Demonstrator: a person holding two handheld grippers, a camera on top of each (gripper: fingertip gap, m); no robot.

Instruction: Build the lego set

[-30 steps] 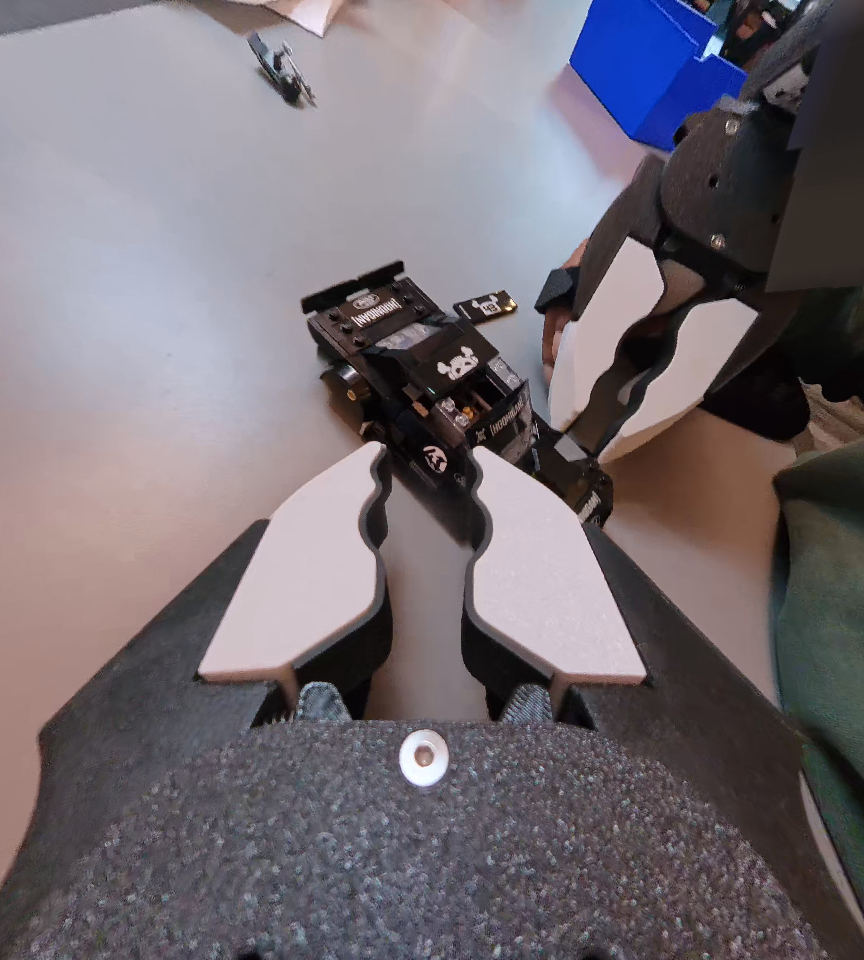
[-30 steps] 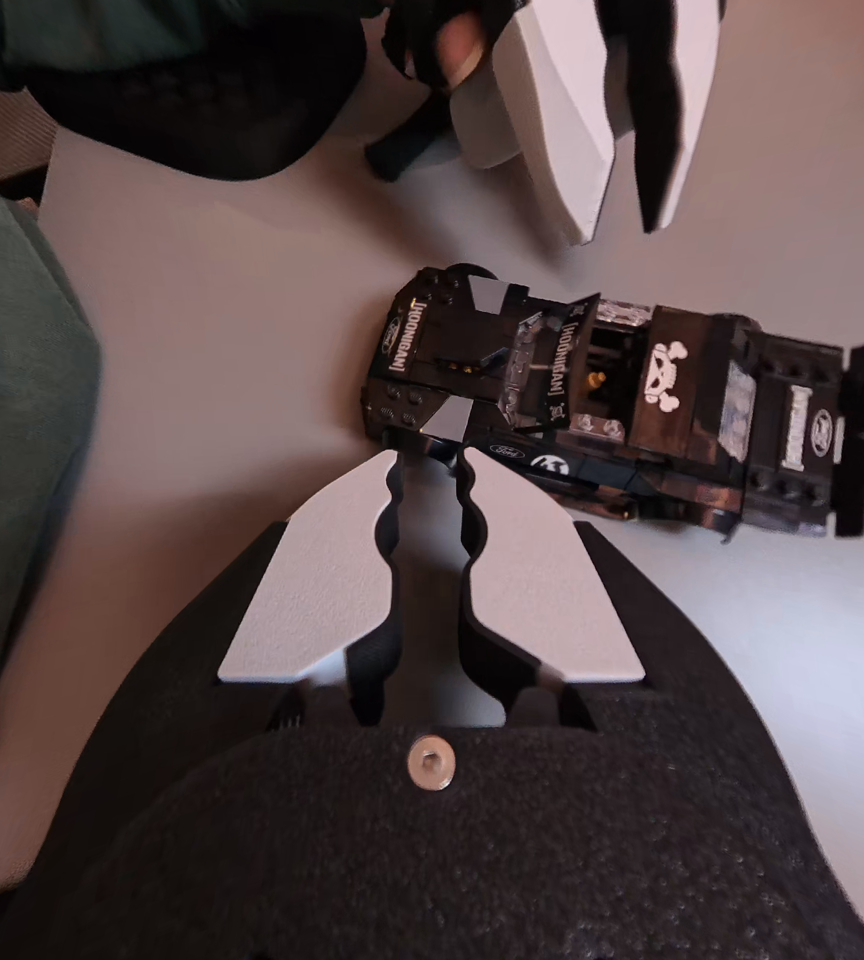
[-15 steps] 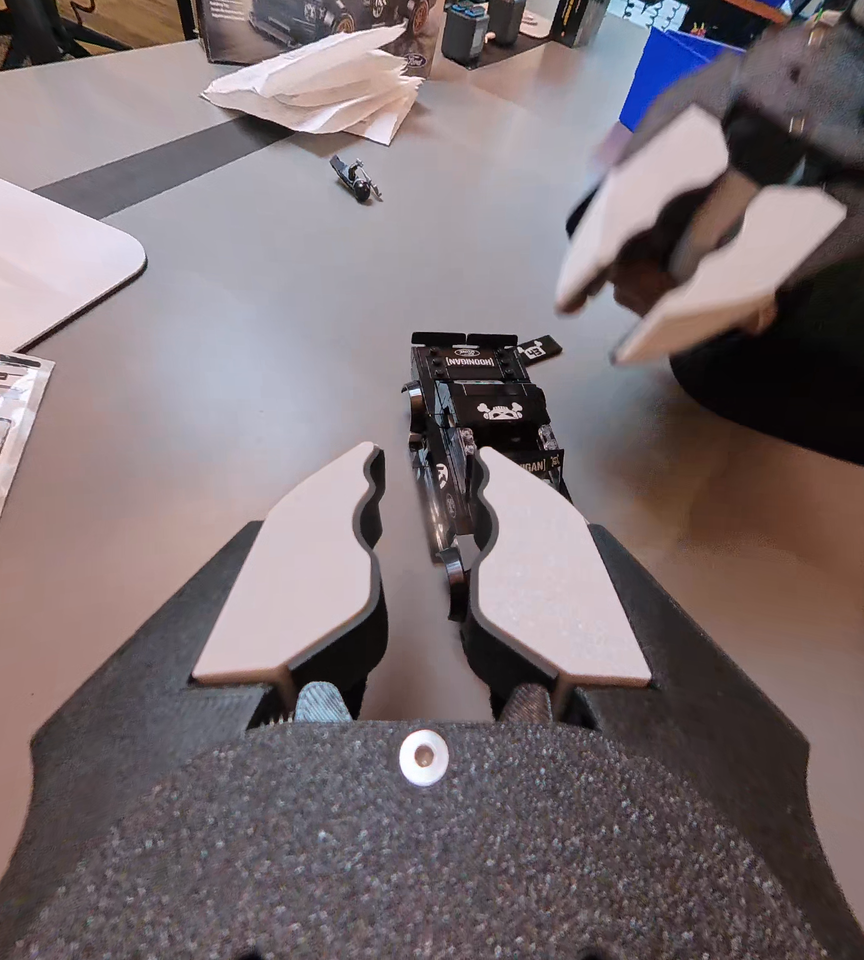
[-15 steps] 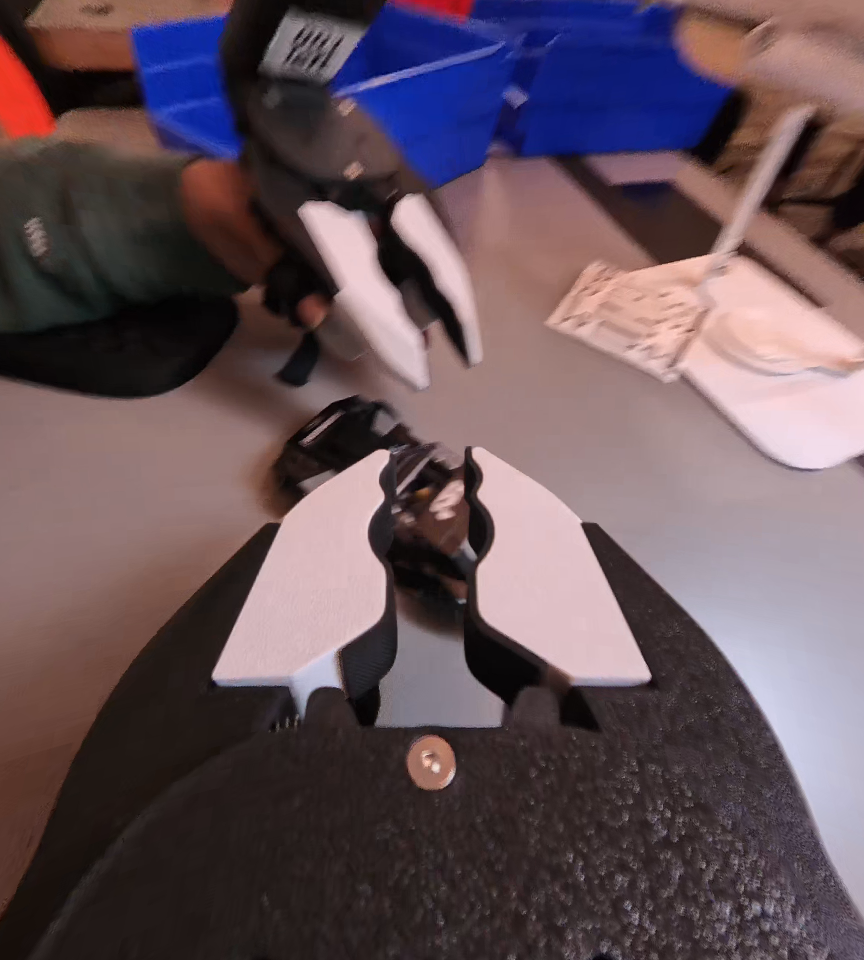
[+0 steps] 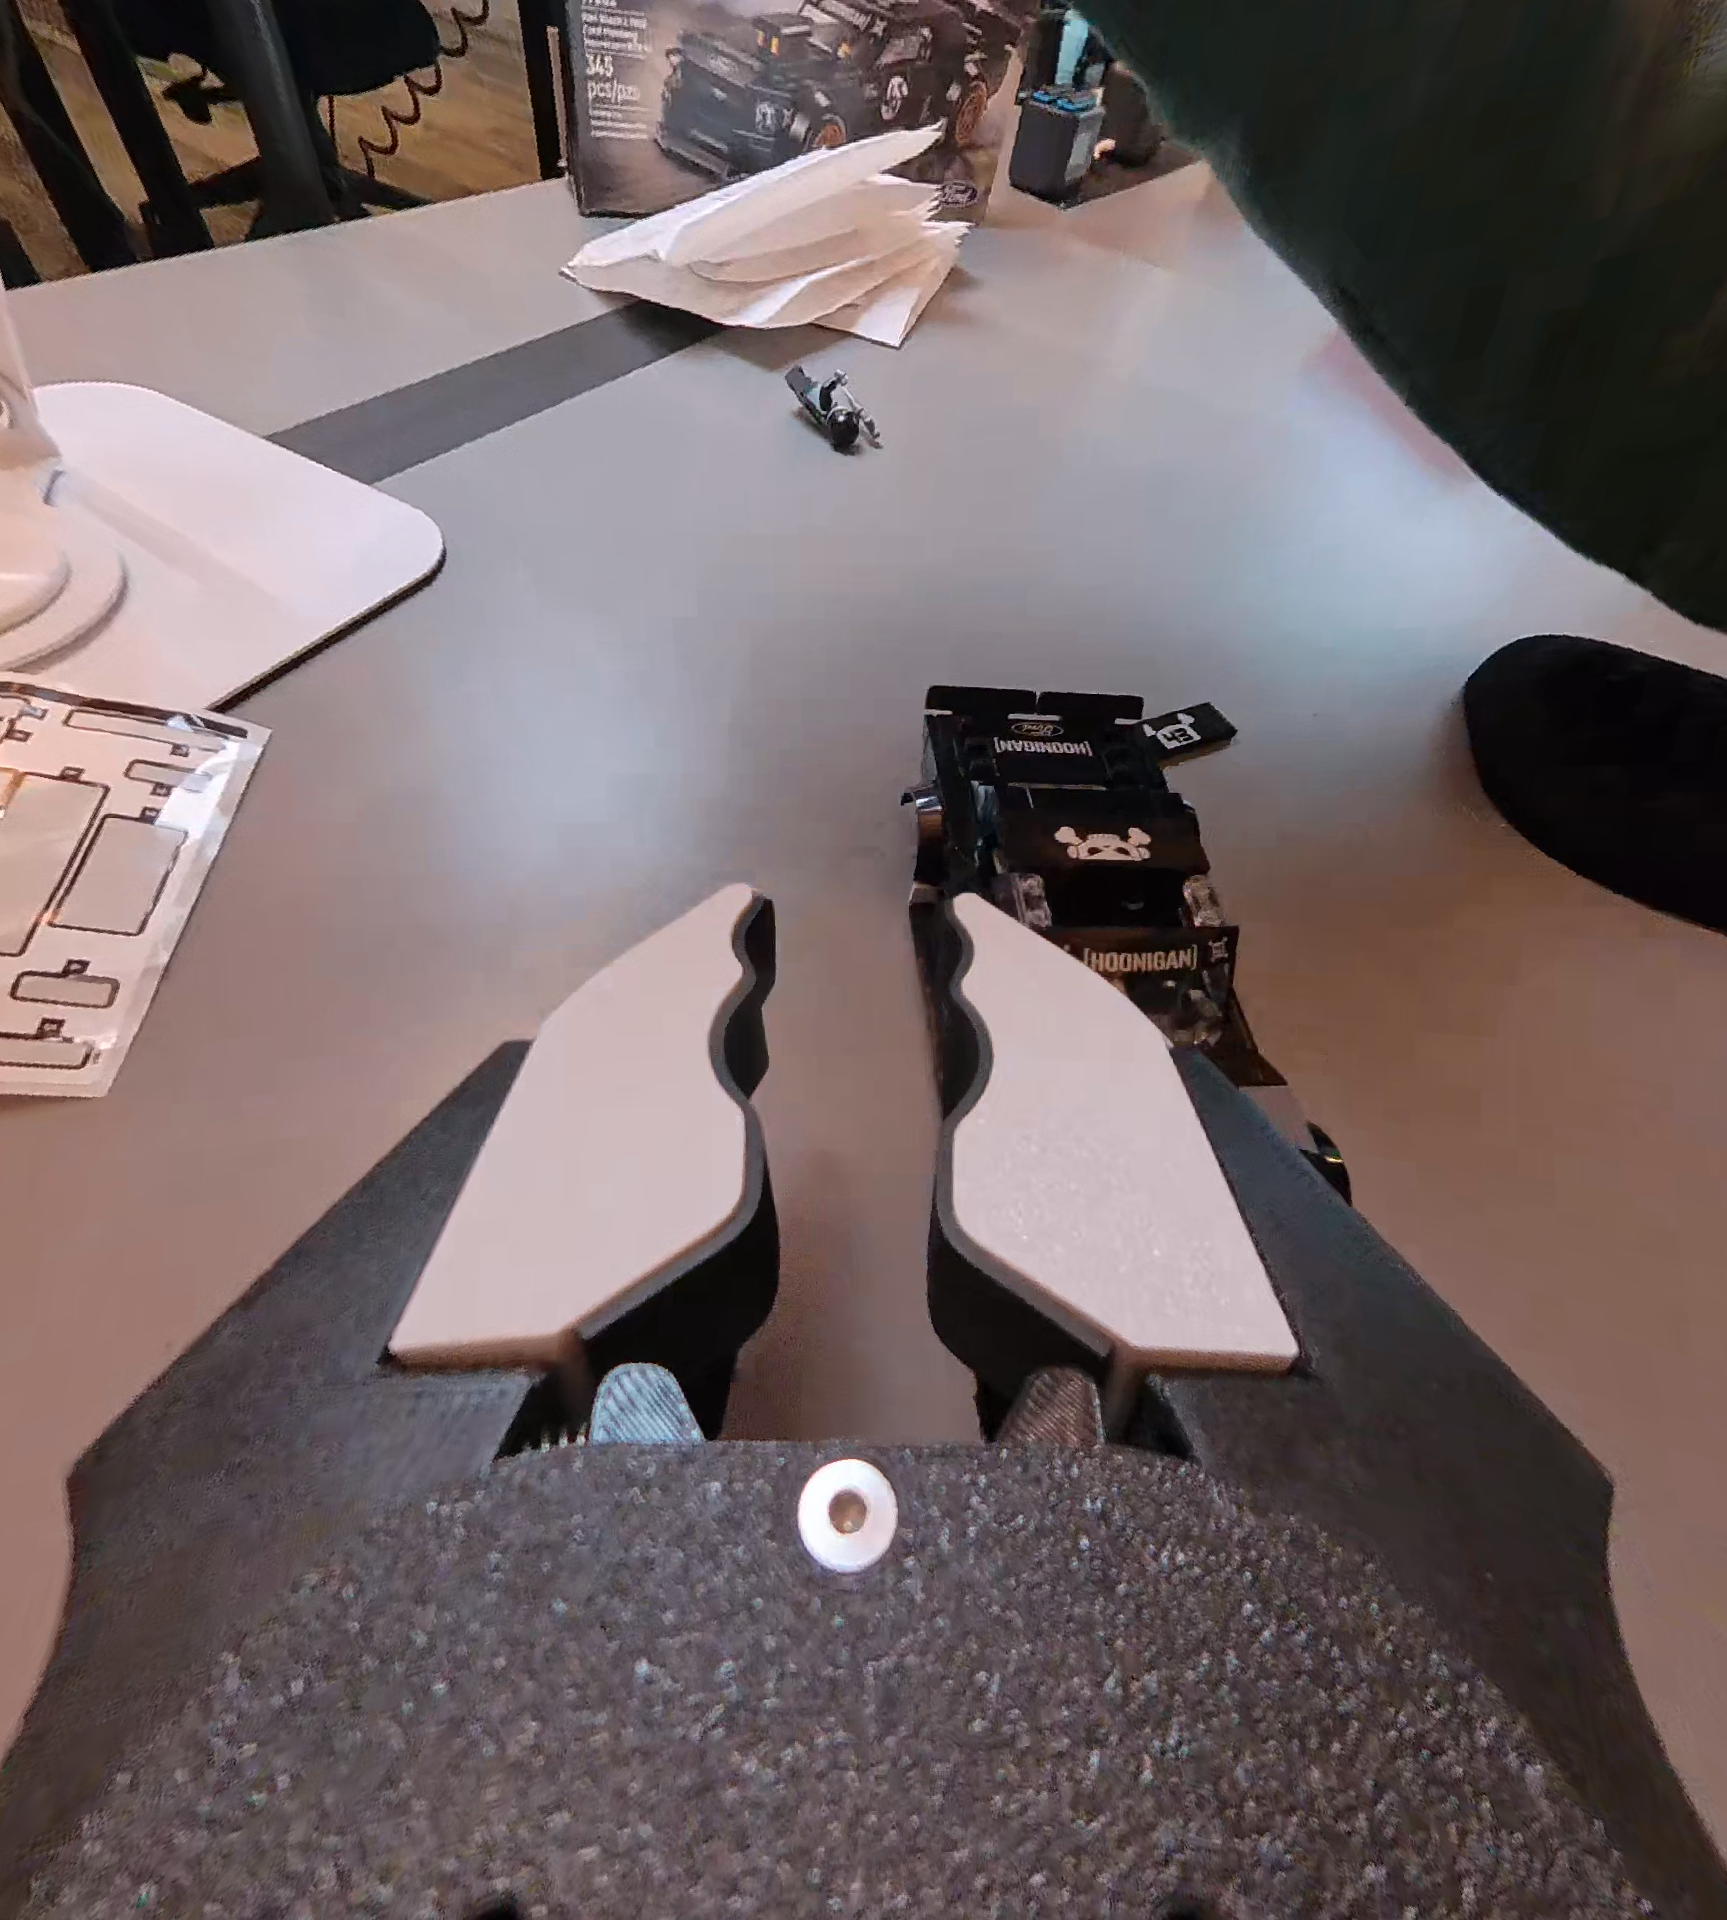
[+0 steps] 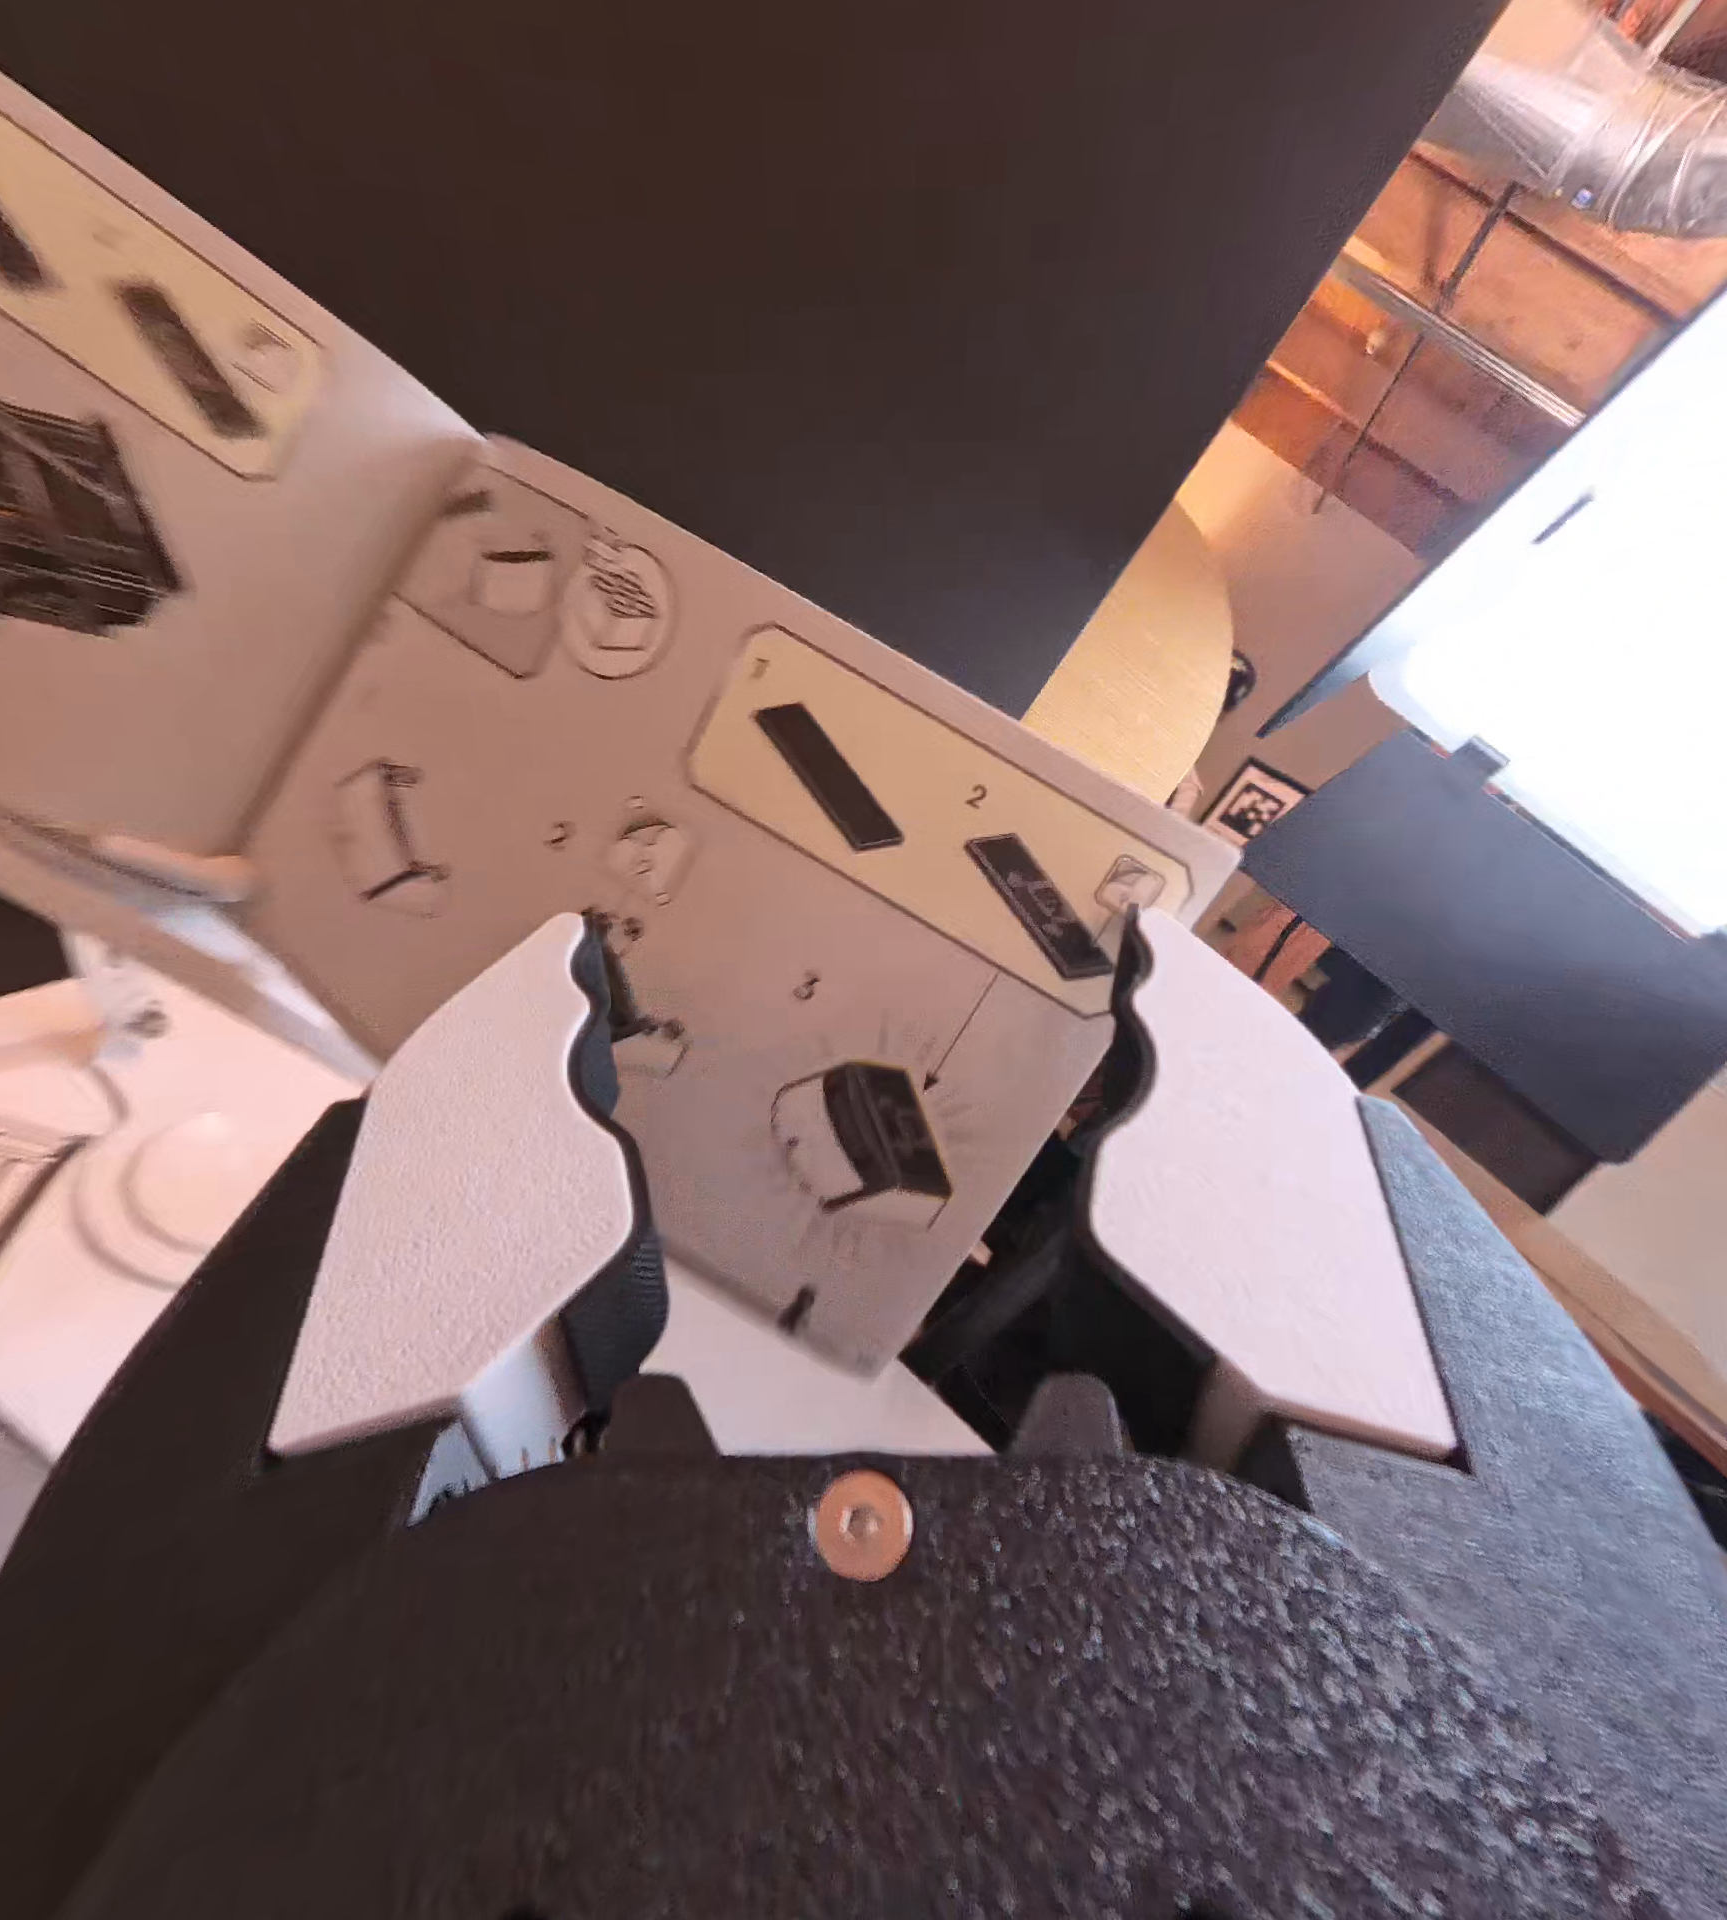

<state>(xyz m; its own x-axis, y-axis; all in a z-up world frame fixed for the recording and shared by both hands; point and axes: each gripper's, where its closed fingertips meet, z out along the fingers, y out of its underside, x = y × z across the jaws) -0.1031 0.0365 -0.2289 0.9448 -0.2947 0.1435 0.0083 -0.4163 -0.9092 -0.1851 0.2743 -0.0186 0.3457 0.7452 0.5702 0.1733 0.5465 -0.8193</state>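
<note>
Car [image 5: 1067,883] lies lengthwise just right of my left gripper [image 5: 859,935], released, empty; right gripper [image 6: 859,935] spread wide, aimed at the booklet [image 6: 734,831].

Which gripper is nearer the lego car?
Left. The left gripper sits just beside the car, which lies by its right finger. The right gripper faces the instruction booklet; no car in its view.

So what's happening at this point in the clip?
A person is building a black lego car with two handheld grippers. The car sits on the grey table, just right of the left gripper, which is open and holding nothing. The right gripper is wide open and raised toward the instruction booklet, apparently checking the next step.
</note>
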